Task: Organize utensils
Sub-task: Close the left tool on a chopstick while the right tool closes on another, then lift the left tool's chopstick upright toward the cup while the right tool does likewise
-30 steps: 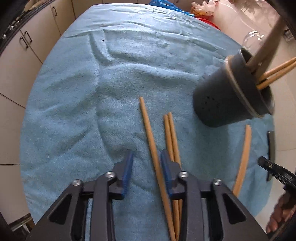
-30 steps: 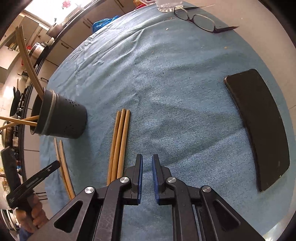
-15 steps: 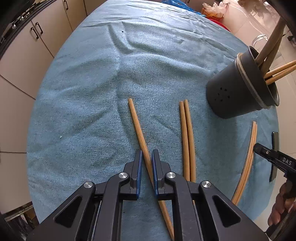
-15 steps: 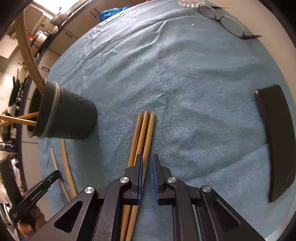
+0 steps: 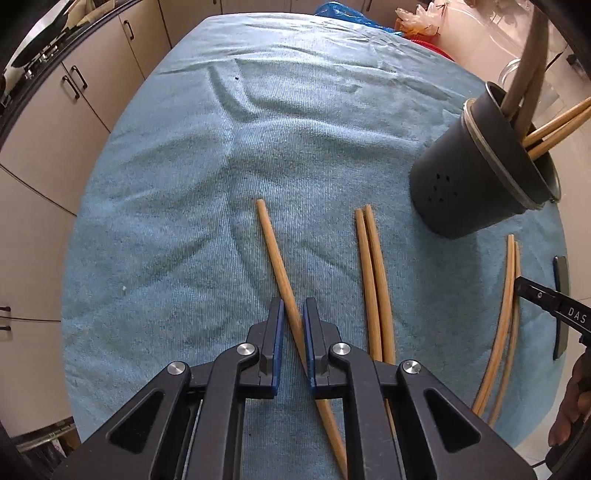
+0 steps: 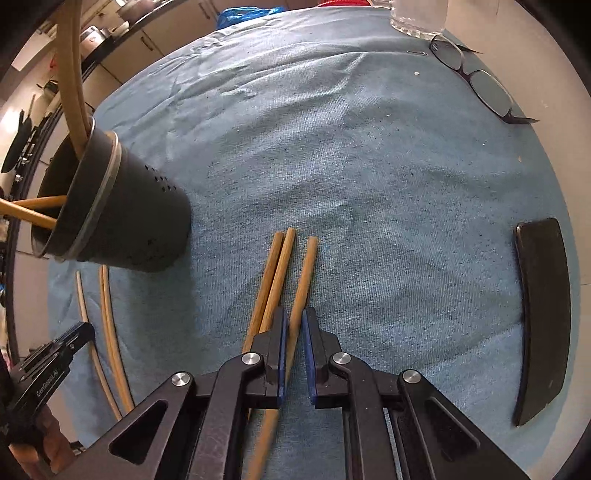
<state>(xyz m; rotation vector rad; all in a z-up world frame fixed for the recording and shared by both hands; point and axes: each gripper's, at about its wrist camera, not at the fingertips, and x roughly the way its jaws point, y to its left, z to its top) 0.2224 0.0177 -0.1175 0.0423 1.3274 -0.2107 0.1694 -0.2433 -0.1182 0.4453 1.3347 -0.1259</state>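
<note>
Nearest us, the left gripper (image 5: 293, 314) is clamped on one wooden chopstick (image 5: 275, 254) lying on the blue towel (image 5: 166, 192). Our right gripper (image 6: 292, 325) pinches another single chopstick (image 6: 303, 275). Just beside each held stick we count a pair of chopsticks (image 5: 373, 273) touching side by side. Farther out, two thin curved sticks (image 5: 508, 295) lie near the towel's edge. Beyond stands one dark holder (image 5: 476, 173), with two chopsticks and pale long handles inside. Only the right view gives us one black case (image 6: 541, 314), one pair of glasses (image 6: 476, 79) and one clear glass (image 6: 417, 16).
</note>
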